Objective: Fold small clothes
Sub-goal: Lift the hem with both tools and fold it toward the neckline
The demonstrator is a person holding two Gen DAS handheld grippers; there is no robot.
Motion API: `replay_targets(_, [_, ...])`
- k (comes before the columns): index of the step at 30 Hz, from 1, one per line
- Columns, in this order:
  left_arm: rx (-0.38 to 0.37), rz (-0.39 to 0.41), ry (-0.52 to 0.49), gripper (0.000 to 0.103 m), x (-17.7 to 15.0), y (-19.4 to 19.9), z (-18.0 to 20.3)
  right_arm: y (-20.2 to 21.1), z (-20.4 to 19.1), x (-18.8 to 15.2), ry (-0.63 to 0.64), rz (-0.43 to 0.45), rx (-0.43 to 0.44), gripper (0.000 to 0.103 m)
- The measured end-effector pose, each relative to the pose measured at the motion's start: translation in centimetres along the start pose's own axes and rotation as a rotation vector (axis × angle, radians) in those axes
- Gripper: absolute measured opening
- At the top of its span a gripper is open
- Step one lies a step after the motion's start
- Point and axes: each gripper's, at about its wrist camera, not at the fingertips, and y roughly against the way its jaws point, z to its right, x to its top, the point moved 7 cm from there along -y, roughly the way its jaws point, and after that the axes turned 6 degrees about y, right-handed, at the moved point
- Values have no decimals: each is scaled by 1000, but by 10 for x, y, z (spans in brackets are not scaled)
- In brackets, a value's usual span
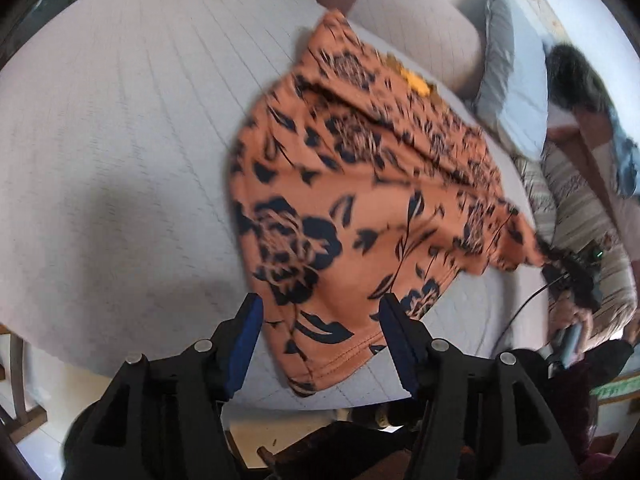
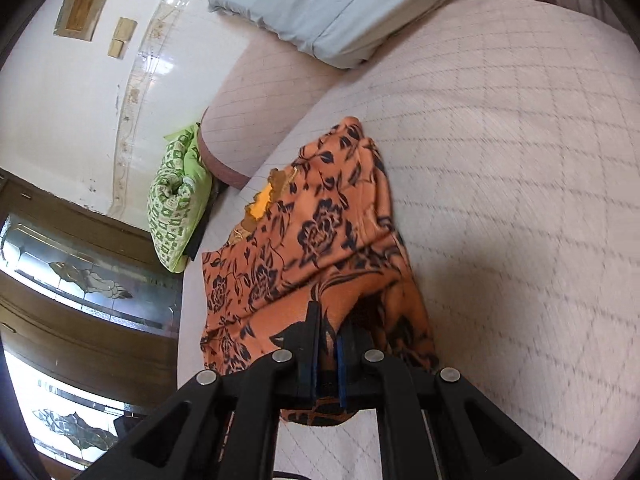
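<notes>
The orange floral garment (image 1: pixel 360 200) lies partly doubled over on the quilted bed (image 1: pixel 120 140), near its front edge. It looks light, limp and stretchy, likely to sag and slide; the stitched hem (image 1: pixel 340 364) is the firmest hold. The left gripper (image 1: pixel 320 316) has its jaws apart astride that hem; the right gripper (image 2: pixel 329 330) has its jaws clamped on a corner.

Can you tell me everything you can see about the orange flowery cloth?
The orange cloth is soft, thin-looking fabric printed with dark navy flowers and leaves, with a stitched hem. It lies rumpled and partly folded on the pale quilted bed. The right gripper pinches one corner; the left gripper hovers open over another edge. A yellow patch shows underneath.
</notes>
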Motion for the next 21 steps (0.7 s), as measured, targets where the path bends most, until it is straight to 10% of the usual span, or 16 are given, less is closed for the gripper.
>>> replay_targets(6, [60, -65, 2, 57, -34, -29, -2, 4, 3, -11, 35, 4, -20, 6])
replay_targets(12, [9, -57, 128, 10, -26, -30, -23, -7, 13, -20, 56, -43, -70, 6])
replay_targets(21, [-138, 28, 68, 8, 6, 4, 9, -2, 3, -15, 68, -20, -33, 6])
